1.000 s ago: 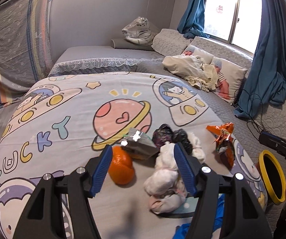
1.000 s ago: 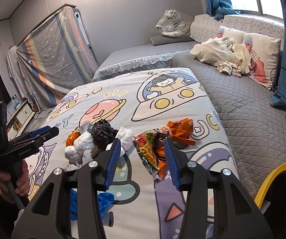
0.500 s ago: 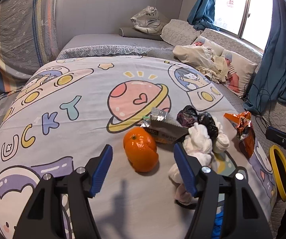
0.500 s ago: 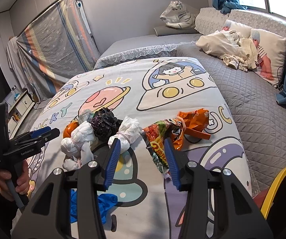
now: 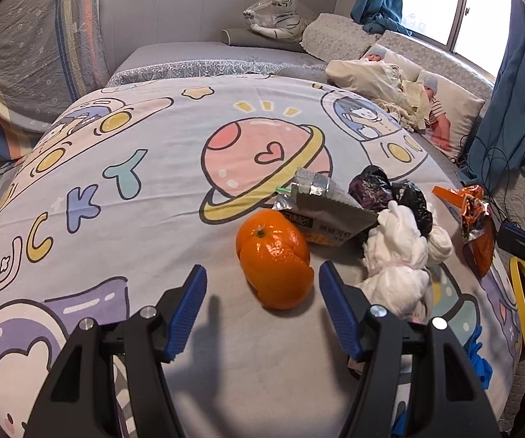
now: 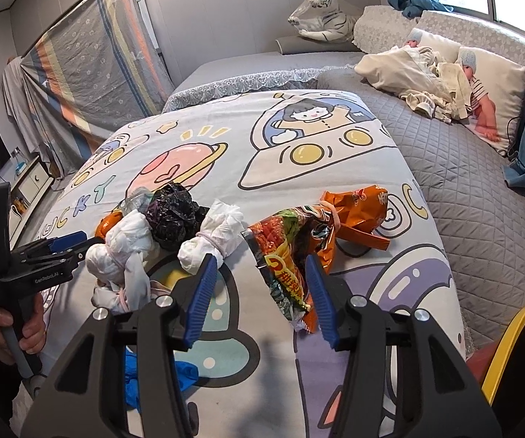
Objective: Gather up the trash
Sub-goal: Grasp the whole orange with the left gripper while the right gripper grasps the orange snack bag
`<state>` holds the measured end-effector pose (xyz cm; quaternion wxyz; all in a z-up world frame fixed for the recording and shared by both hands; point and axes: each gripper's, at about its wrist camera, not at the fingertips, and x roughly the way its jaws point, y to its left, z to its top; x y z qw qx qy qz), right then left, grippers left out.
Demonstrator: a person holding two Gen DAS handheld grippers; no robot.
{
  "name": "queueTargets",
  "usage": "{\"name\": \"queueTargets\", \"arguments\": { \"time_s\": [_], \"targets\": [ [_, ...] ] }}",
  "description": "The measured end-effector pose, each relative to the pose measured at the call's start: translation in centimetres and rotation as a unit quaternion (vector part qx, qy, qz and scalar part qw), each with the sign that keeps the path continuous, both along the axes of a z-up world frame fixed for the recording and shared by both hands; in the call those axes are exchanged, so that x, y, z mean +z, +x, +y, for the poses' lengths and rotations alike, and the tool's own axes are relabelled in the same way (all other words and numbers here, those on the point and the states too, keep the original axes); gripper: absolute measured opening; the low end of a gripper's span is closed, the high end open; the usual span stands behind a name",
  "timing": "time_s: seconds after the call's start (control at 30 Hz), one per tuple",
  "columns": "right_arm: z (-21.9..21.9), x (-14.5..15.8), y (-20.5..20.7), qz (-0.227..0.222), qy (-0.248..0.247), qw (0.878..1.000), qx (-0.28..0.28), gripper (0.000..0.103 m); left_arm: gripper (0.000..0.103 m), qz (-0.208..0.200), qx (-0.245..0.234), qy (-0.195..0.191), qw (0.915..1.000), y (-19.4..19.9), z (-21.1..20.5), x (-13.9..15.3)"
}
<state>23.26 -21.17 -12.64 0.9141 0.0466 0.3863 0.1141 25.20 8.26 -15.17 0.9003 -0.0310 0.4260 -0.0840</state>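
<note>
While angled down, left tongs (image 5: pixel 258 303) flank orange (image 5: pixel 275 259).

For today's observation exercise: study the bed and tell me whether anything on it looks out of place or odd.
Yes. Litter lies on the cartoon bedspread: orange peel, a torn grey packet, knotted white bags, a crumpled black bag, snack wrappers and a blue glove. None belongs on a bed.

A bed (image 5: pixel 123 197) with a cartoon space-print sheet carries the trash. An orange (image 5: pixel 275 259) lies near the middle; at its 1 o'clock a grey packet (image 5: pixel 330 215), at 3 o'clock white tied bags (image 5: pixel 397 266) and black bags (image 5: pixel 383 189). Farther toward 3 o'clock lie snack wrappers (image 6: pixel 299 252); blue gloves (image 6: pixel 156 376) at 5 o'clock.
</note>
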Motion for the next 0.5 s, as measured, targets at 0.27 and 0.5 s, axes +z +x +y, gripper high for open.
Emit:
{"name": "queueTargets", "arguments": {
  "time_s": [0.27,0.5],
  "targets": [
    [-0.2,-1.1,1.3,0.009,-0.013,1.0,-0.01,0.048,0.061,0.017,-0.004,0.002,0.9998,1.5,-0.5,-0.7],
    [-0.2,-2.3,2.7,0.023,-0.022,0.999,-0.012,0.047,0.061,0.031,-0.003,-0.009,0.9995,2.7,-0.3,-1.4]
  ]
}}
